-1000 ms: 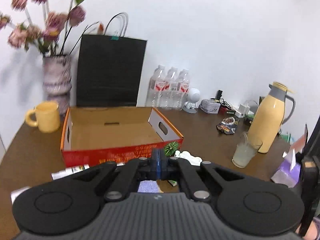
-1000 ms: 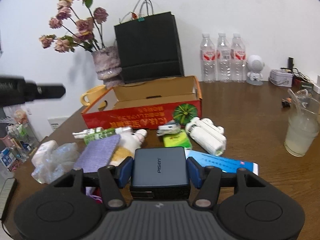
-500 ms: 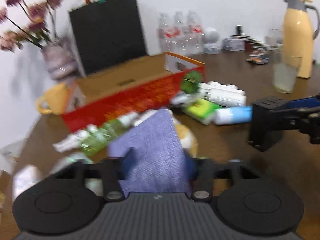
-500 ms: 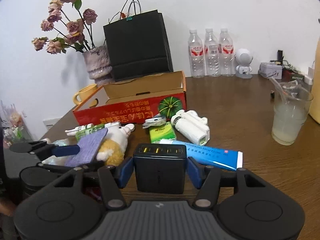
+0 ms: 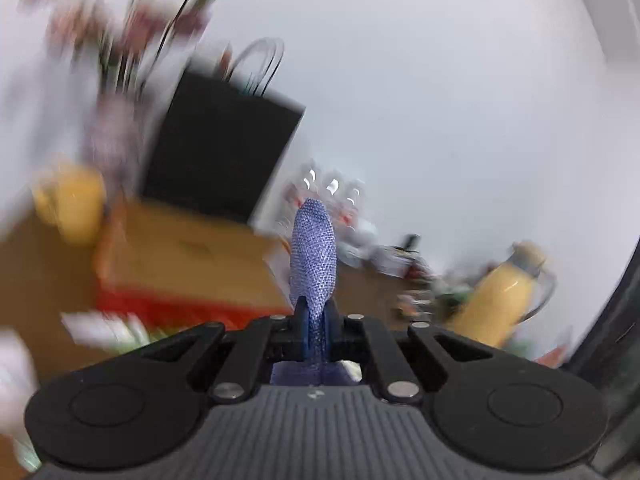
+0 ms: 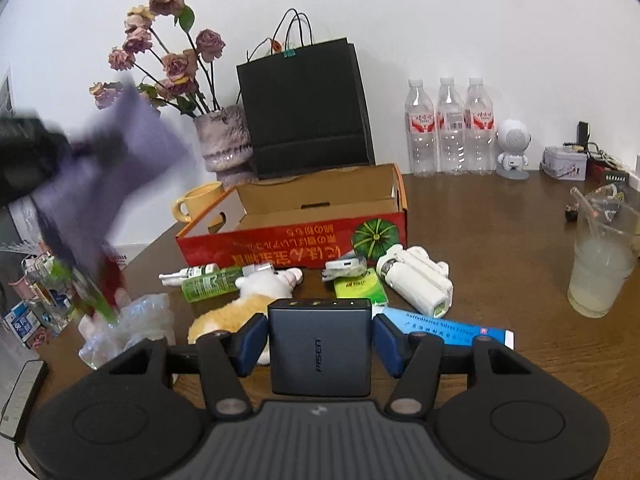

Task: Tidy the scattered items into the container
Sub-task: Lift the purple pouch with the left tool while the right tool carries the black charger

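The left hand-held gripper (image 5: 316, 320) is closing its jaws on a purple woven cloth (image 5: 313, 256), pinched edge-on and raised, the open cardboard box (image 5: 180, 256) ahead to its left. The right hand-held gripper (image 6: 320, 346) clamps a dark charger block (image 6: 320, 348) above the tabletop (image 6: 500, 248).

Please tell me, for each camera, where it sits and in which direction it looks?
Left wrist: on the left gripper, closing on the upright purple cloth, facing the blurred cardboard box.
Right wrist: on the right gripper, clamping the dark charger, facing the box over scattered items.
Shared: box, black bag, cloth.
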Action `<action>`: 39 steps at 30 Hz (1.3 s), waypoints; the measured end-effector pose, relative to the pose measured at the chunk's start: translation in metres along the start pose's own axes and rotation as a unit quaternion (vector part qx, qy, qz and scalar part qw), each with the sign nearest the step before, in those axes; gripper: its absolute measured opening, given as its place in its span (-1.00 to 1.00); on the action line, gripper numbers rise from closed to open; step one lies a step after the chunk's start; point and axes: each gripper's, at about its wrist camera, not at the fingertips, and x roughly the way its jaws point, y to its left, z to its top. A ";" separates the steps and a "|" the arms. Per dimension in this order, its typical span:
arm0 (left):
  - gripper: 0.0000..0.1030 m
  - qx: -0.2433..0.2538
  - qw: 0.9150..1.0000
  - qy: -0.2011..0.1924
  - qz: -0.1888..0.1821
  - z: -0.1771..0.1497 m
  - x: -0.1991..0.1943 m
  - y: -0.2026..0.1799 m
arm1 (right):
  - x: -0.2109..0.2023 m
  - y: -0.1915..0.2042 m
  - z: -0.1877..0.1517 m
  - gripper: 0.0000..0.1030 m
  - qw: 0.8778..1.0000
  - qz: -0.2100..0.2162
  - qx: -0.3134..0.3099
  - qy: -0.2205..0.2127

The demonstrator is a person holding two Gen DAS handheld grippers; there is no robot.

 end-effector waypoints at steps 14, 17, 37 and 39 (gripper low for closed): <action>-0.85 -0.036 0.999 0.025 -0.001 -0.015 0.017 0.008 | -0.006 -0.009 0.006 -0.67 1.000 0.011 0.011 -0.011; -0.85 0.006 0.998 0.039 0.053 -0.020 0.030 0.000 | -0.003 -0.005 0.016 -0.62 1.000 -0.008 -0.025 -0.002; -0.86 -0.022 0.995 0.009 0.099 -0.063 -0.042 0.048 | 0.077 0.087 -0.029 0.34 0.984 0.035 -0.112 0.131; -0.86 -0.018 0.994 0.017 0.107 -0.067 -0.037 0.050 | 0.084 0.090 -0.037 0.21 0.985 0.023 -0.103 0.139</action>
